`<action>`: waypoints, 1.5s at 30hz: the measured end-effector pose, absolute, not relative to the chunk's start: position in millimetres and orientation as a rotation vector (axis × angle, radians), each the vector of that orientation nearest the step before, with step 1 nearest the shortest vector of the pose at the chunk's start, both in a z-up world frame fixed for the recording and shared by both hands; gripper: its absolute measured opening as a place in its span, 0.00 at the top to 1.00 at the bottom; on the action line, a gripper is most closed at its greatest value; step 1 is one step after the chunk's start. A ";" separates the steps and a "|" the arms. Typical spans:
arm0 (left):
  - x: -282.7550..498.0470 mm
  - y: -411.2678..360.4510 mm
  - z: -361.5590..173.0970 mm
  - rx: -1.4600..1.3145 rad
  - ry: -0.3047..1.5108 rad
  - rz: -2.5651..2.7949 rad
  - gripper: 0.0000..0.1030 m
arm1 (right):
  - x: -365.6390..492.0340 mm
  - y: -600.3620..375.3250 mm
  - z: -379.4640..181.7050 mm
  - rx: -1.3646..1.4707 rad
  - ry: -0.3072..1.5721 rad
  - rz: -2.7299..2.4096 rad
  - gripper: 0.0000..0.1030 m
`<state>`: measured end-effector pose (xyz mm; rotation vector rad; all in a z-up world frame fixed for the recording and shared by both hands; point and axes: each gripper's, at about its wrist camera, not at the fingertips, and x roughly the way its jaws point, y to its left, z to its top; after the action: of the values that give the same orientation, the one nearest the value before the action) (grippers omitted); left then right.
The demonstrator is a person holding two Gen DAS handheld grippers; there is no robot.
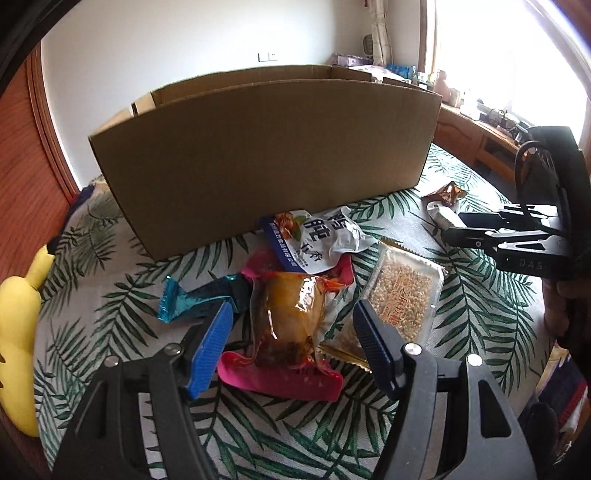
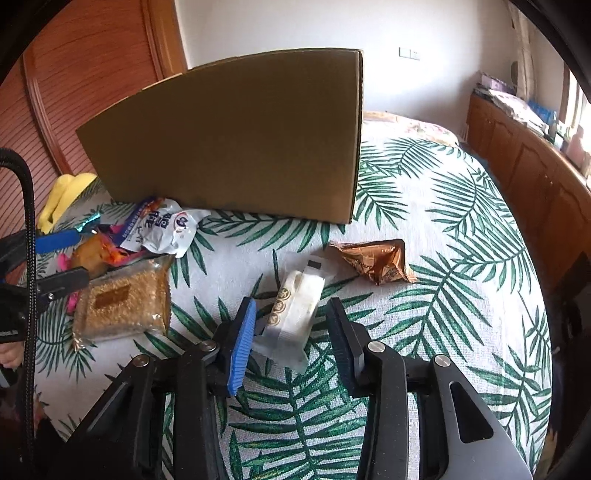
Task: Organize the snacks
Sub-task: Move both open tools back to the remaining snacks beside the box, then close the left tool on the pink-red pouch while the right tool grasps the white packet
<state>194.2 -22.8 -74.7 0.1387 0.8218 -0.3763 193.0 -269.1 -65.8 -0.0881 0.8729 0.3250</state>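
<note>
leaf-print bed: left gripper jaws apart around pink packet; right gripper jaws apart around white packet.

We see a white wall at the back with a pale switch plate on it. A reddish wooden slatted door stands on the left. The bed wears a white cover printed with green palm leaves. Along the right runs a low wooden cabinet, its top crowded with small items. Above it a window glares with strong daylight, and a pale curtain hangs in the corner.
</note>
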 end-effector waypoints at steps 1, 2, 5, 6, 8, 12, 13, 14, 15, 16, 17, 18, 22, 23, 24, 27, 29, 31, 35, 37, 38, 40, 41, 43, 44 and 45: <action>195.1 -22.4 -75.0 0.128 0.828 -0.385 0.34 | 192.5 -268.7 -66.4 -0.092 0.874 0.325 0.61; 196.7 -22.4 -75.2 0.122 0.834 -0.386 0.34 | 192.2 -268.4 -66.9 -0.094 0.873 0.325 0.61; 202.1 -21.6 -76.7 0.090 0.854 -0.402 0.33 | 189.3 -265.2 -67.7 -0.110 0.868 0.316 0.61; 204.3 -21.0 -76.6 0.077 0.861 -0.409 0.33 | 188.9 -263.3 -68.2 -0.121 0.866 0.312 0.61; 207.0 -19.8 -76.5 0.060 0.872 -0.412 0.33 | 188.1 -261.0 -69.0 -0.136 0.862 0.304 0.61; 207.4 -23.3 -75.2 0.091 0.879 -0.411 0.33 | 185.0 -259.5 -69.7 -0.150 0.857 0.295 0.61; 207.9 -26.3 -74.9 0.104 0.884 -0.407 0.33 | 184.8 -259.4 -69.8 -0.151 0.856 0.293 0.61; 208.3 -27.7 -74.7 0.110 0.890 -0.406 0.33 | 184.8 -259.3 -69.9 -0.153 0.856 0.292 0.61; 208.0 -28.9 -74.3 0.113 0.896 -0.411 0.33 | 184.9 -259.3 -70.0 -0.154 0.855 0.291 0.61; 207.7 -29.2 -73.9 0.115 0.899 -0.421 0.33 | 185.6 -259.6 -70.2 -0.154 0.855 0.291 0.61; 207.3 -30.2 -74.6 0.122 0.908 -0.432 0.33 | 185.8 -259.8 -70.4 -0.154 0.855 0.290 0.61; 207.0 -30.4 -74.7 0.122 0.911 -0.434 0.33 | 186.1 -260.0 -70.4 -0.154 0.855 0.290 0.61; 208.5 -25.5 -73.0 0.108 0.927 -0.418 0.33 | 185.7 -259.9 -70.1 -0.155 0.854 0.289 0.61; 209.1 -24.1 -73.0 0.105 0.932 -0.418 0.33 | 185.7 -260.1 -70.1 -0.155 0.854 0.290 0.61; 210.1 -22.9 -72.6 0.100 0.934 -0.414 0.33 | 185.6 -260.2 -70.2 -0.153 0.854 0.291 0.61; 210.6 -17.8 -71.7 0.094 0.950 -0.408 0.33 | 185.2 -260.3 -70.0 -0.153 0.854 0.291 0.61; 210.4 -14.6 -70.6 0.090 0.954 -0.406 0.33 | 185.2 -260.3 -70.0 -0.153 0.854 0.291 0.61; 210.7 -13.3 -70.7 0.093 0.957 -0.399 0.34 | 185.5 -260.3 -70.1 -0.153 0.854 0.291 0.61; 211.2 -10.3 -69.1 0.083 0.952 -0.392 0.43 | 185.3 -260.2 -70.3 -0.153 0.854 0.291 0.61; 211.7 -10.5 -69.1 0.088 0.946 -0.389 0.47 | 185.4 -260.3 -70.3 -0.153 0.854 0.291 0.61; 212.4 -11.9 -69.2 0.091 0.945 -0.388 0.48 | 185.5 -260.2 -70.3 -0.153 0.854 0.291 0.61; 213.9 -15.0 -71.0 0.105 0.952 -0.378 0.48 | 185.4 -260.2 -70.4 -0.153 0.854 0.291 0.61; 215.1 -18.5 -73.0 0.116 0.960 -0.371 0.47 | 185.1 -260.1 -70.4 -0.153 0.854 0.291 0.61; 216.4 -23.0 -78.2 0.150 0.968 -0.345 0.46 | 185.3 -260.2 -70.4 -0.153 0.854 0.291 0.61; 216.2 -24.0 -80.1 0.165 0.964 -0.335 0.47 | 185.3 -260.2 -70.3 -0.152 0.854 0.291 0.61; 216.1 -24.0 -81.0 0.172 0.957 -0.329 0.47 | 184.9 -260.1 -70.3 -0.152 0.854 0.291 0.61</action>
<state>216.1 -24.0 -81.0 0.1716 0.9567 -0.3295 184.9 -260.1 -70.3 -0.1523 0.8536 0.2913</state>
